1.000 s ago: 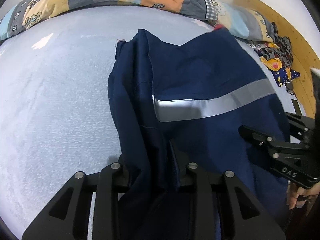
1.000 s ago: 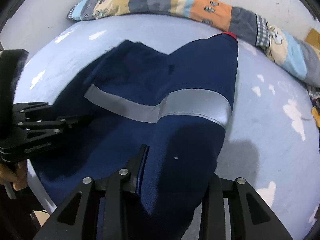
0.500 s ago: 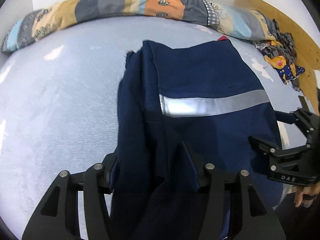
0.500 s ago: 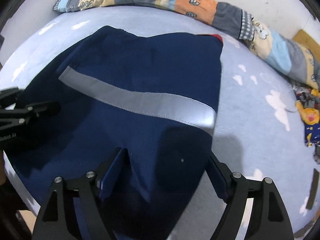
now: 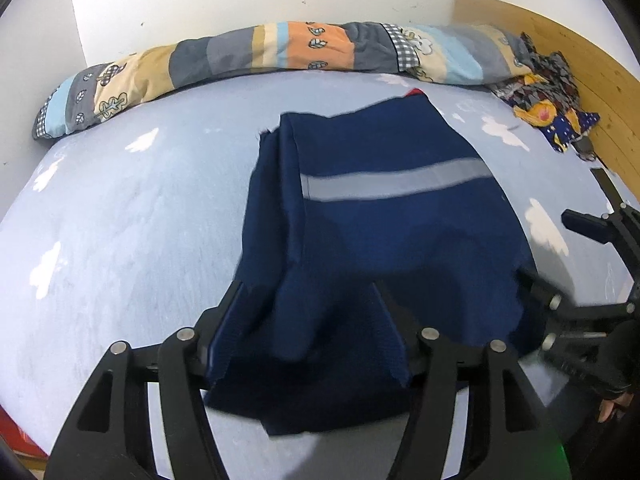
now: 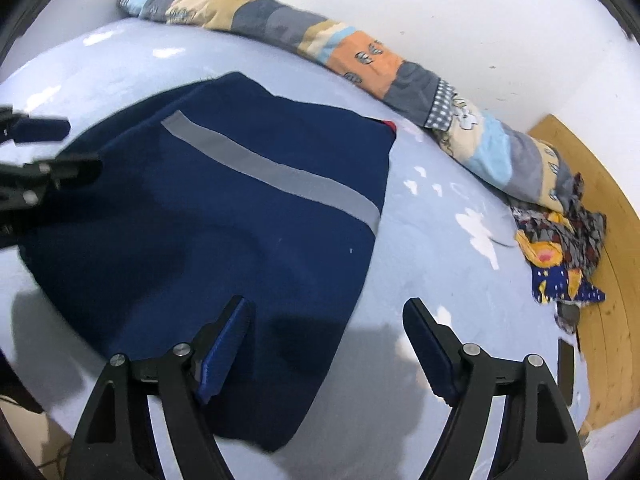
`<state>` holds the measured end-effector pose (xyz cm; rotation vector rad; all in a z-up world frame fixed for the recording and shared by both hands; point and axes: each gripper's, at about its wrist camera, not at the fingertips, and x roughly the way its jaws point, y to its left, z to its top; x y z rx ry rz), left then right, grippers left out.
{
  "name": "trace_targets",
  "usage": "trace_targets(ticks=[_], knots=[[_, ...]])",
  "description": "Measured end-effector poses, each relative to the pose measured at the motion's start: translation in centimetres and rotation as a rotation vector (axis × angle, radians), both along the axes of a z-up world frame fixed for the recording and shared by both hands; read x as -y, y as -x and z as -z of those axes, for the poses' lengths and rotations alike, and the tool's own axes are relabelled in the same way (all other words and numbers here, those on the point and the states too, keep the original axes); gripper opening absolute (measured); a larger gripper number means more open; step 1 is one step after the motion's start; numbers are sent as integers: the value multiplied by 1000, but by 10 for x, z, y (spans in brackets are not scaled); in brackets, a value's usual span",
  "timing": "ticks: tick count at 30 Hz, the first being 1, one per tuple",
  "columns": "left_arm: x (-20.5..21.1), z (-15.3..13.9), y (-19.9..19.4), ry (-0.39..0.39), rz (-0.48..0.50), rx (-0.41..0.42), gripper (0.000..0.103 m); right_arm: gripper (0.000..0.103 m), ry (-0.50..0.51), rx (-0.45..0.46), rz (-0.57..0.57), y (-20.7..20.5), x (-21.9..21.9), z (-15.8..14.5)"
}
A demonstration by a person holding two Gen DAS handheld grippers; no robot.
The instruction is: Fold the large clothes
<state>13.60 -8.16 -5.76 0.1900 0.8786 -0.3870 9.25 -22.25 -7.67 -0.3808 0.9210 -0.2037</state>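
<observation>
A large navy garment (image 5: 384,232) with a grey reflective stripe (image 5: 392,180) lies folded on the light blue bed; it also shows in the right wrist view (image 6: 224,216). My left gripper (image 5: 308,316) is open above the garment's near edge, with cloth lying between and in front of its fingers. My right gripper (image 6: 328,328) is open and empty, its left finger over the garment's near right corner, its right finger over bare sheet. The right gripper also shows at the right edge of the left wrist view (image 5: 576,280).
A patchwork quilt roll (image 5: 280,56) runs along the wall at the bed's far side. A crumpled patterned cloth (image 6: 560,248) lies by the wooden headboard (image 6: 608,280). A small dark object (image 6: 566,364) lies on the sheet near the headboard.
Both grippers have opened, let go of the garment and pulled back. The garment now lies flat on the bed.
</observation>
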Motion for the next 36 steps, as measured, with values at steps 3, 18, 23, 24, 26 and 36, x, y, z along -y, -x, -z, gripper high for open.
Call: trace_targets(ticks=[3,18,23,24,26,36], knots=[[-2,-1,11,2,5,5,61,16,-93,10,26,13,4,-4],[22,15,37,-22,133,36,61,3,-185,34,30,33,-7,0],[30,43,22,-64,127,-53,62,2,-226,-66,55,18,-1,28],[32,44,21,-80,135,-56,62,2,-225,-74,54,16,-1,30],[34,46,21,-96,143,-60,62,2,-250,-102,65,14,2,37],[12,3,24,23,106,36,62,5,-408,14,70,25,25,-4]])
